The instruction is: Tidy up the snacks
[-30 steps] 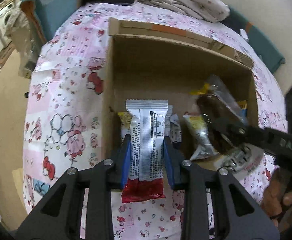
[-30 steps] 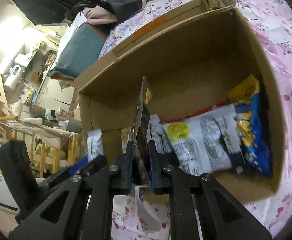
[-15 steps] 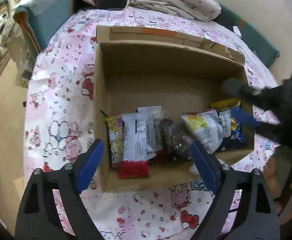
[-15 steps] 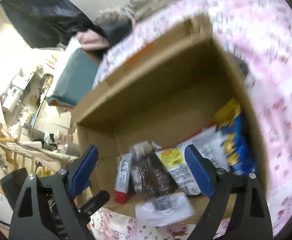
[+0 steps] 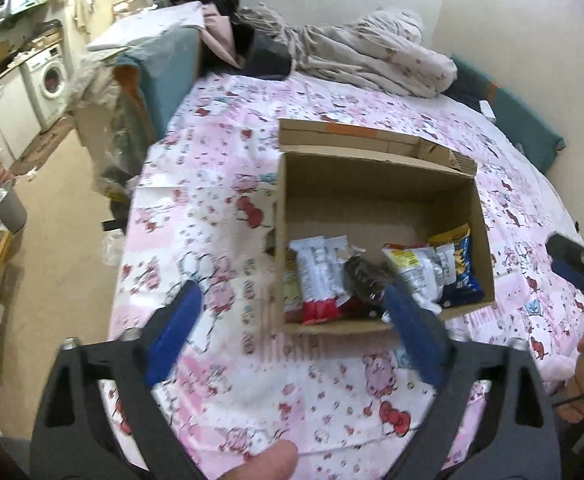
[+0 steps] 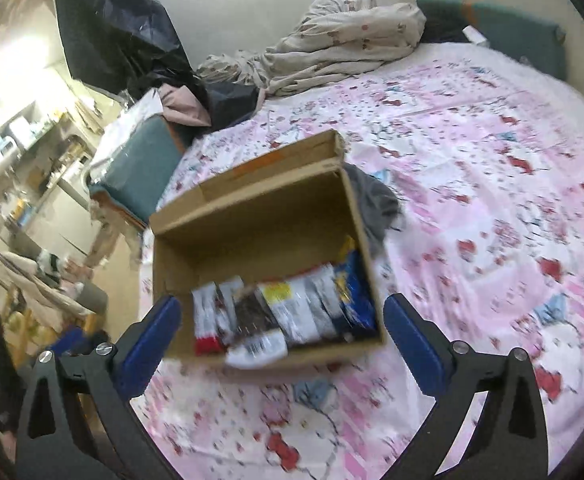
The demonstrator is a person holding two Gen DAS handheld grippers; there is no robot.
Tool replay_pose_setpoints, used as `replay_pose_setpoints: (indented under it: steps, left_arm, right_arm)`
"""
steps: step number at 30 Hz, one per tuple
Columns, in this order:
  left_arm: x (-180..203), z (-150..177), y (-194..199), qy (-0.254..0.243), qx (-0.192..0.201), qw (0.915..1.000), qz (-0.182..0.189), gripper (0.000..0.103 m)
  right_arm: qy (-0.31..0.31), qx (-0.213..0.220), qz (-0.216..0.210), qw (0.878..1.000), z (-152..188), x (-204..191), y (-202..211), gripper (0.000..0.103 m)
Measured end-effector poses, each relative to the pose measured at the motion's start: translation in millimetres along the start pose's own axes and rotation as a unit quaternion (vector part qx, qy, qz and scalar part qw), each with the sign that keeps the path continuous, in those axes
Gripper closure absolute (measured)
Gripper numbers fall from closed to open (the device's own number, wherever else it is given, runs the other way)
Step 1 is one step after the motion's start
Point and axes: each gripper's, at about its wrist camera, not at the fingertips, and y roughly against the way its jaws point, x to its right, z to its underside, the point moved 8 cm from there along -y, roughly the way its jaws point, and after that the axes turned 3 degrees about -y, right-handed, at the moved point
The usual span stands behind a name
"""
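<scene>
Left gripper (image 5: 294,326) and right gripper (image 6: 282,336): jaws wide apart, nothing held, both above the bed (image 5: 228,216) short of the cardboard box (image 5: 376,184). Box sits on the pink patterned sheet, flaps open. Snack packets (image 5: 372,276) stand in a row along its near wall: red-white wrapper (image 5: 316,280) at 9 o'clock, blue-yellow bag (image 5: 458,268) at 3 o'clock. Crumpled blanket (image 5: 372,56) at 12 o'clock, beyond the box.

One cardboard box (image 5: 376,184) sits at twelve o'clock. Two grippers show, the left gripper (image 5: 292,332) and right gripper (image 6: 282,340). About six snack packets (image 5: 320,280) lie inside.
</scene>
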Motion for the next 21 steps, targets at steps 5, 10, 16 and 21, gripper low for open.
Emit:
replay_pose_setpoints:
  steps: [5, 10, 16, 21]
  left_arm:
    - [-8.6, 24.0, 21.0, 0.012, 0.005, 0.9998, -0.016, 0.000]
    - [-11.0, 48.8, 36.2, 0.012, 0.021, 0.9993, -0.030, 0.000]
    - [-1.8, 47.3, 49.4, -0.013, 0.063, 0.9974, -0.034, 0.000]
    - [3.8, 41.3, 48.3, -0.011, 0.068, 0.9973, -0.025, 0.000]
  right_arm:
    - [0.029, 0.004, 0.021, 0.999, 34.5, -9.7, 18.5, 0.000]
    - [0.064, 0.016, 0.040, 0.997, 65.9, -20.7, 24.9, 0.000]
    - [0.074, 0.063, 0.064, 0.993, 70.5, -22.5, 37.9, 0.000]
    - [0.095, 0.074, 0.082, 0.989, 71.0, -25.8, 35.3, 0.000]
